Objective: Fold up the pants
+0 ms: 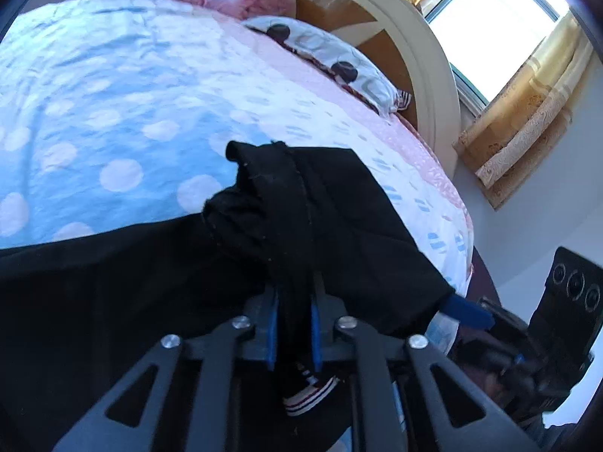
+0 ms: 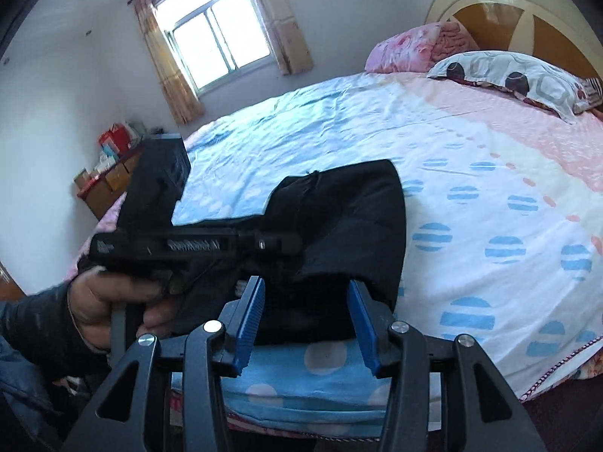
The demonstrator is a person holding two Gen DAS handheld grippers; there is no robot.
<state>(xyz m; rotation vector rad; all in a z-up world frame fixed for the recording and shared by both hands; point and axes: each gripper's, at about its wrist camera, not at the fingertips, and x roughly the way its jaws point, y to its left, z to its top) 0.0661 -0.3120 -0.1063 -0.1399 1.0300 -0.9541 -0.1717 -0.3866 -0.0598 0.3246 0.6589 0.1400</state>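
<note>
Pinching bunched black pants (image 1: 320, 203) at lower centre, left hand-held gripper (image 1: 294, 333) clamps soft, limp cloth on bed (image 1: 113, 113); right hand-held gripper (image 2: 305, 322) spread, seemingly ungripped; hems suit holding.

left tool (image 1: 294, 324) tips buried in black pants (image 1: 339, 226), headboard (image 2: 527, 11) cut off by the edge

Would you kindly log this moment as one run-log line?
task: fold pants | left gripper: shut on black pants | right gripper: open, pants edge between jaws | surface: bed
</note>
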